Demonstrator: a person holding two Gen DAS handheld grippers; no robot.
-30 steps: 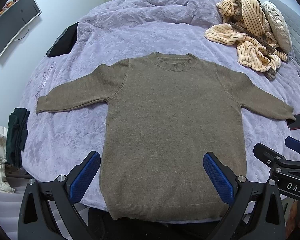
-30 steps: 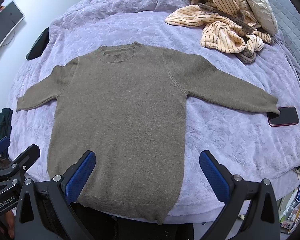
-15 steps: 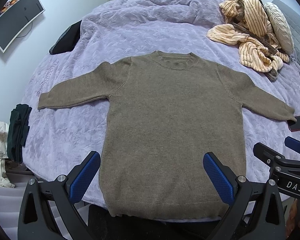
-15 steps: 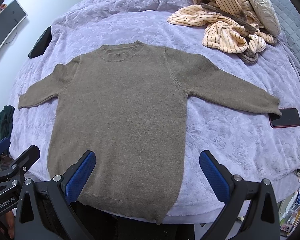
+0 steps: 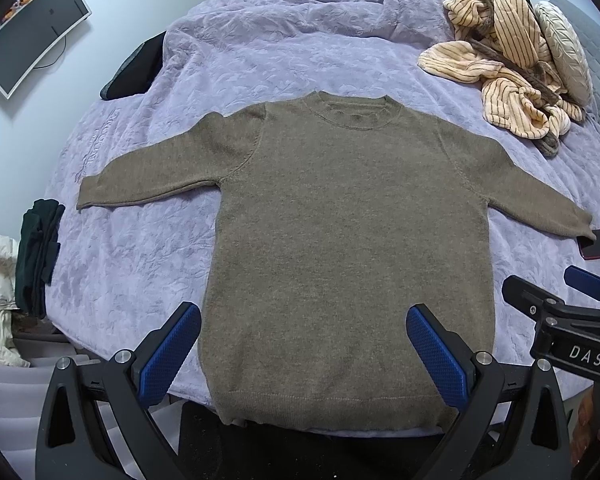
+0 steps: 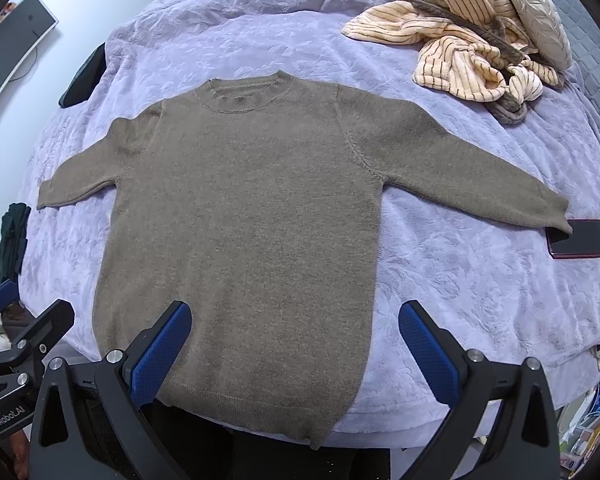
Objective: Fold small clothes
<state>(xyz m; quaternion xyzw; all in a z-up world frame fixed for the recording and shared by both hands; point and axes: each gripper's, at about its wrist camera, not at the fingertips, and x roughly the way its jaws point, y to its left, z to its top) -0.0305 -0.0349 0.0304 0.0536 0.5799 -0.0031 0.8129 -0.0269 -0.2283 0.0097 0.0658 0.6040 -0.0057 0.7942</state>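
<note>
A brown knit sweater lies flat and face up on the lavender bedspread, both sleeves spread out, its hem at the near bed edge. My left gripper hovers open above the lower half of the sweater, nothing between its blue pads. Open as well, my right gripper hangs over the sweater's lower right side and holds nothing. The right gripper's body shows at the right edge of the left wrist view, and the left gripper's body at the left edge of the right wrist view.
A dark red phone lies beside the right cuff. A striped cream garment and a pillow are piled at the far right. Dark green clothes hang left of the bed. A monitor stands by the left wall.
Both grippers have tilted or moved slightly forward, so the sweater sits a little lower and closer in both views. Neither gripper has changed its opening.
</note>
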